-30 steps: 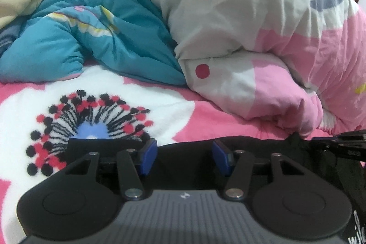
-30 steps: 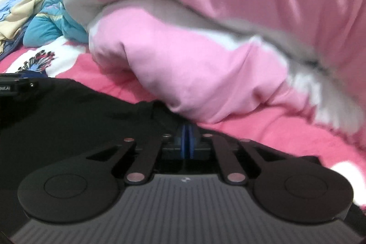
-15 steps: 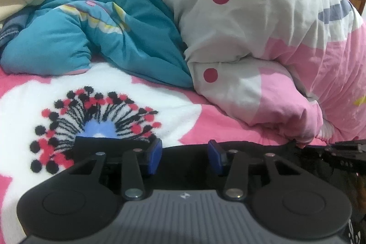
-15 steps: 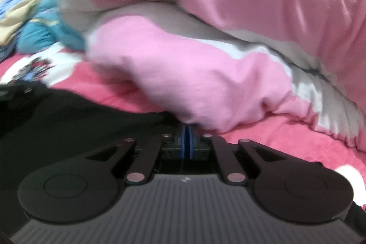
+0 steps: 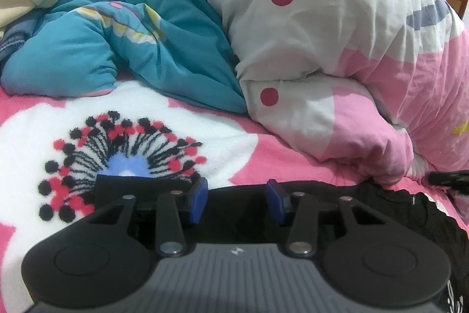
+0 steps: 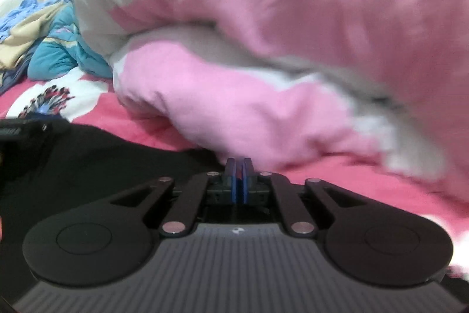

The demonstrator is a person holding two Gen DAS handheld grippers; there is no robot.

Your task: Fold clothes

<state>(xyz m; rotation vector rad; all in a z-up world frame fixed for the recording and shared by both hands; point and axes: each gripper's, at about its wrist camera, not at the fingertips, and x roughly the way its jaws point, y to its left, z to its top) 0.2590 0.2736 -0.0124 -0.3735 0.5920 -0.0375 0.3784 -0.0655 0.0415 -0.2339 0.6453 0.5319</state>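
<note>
In the left view my left gripper (image 5: 236,203) has its fingers half spread, just narrowed, over the near edge of the black garment (image 5: 366,213) lying on the bed (image 5: 263,148), not yet pinching it. In the right view my right gripper (image 6: 239,181) has fingers pressed together at the garment's far edge; whether cloth is caught I cannot tell. I judge I'm gathering edges for a fold, so next the left must close on cloth.

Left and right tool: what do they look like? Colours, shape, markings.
Both match: left tool and right tool have blue pads on black linkage arms with silver pivot pins, two round black discs, and a ribbed grey body with a small white logo. No cables or sleeves visible.
</note>
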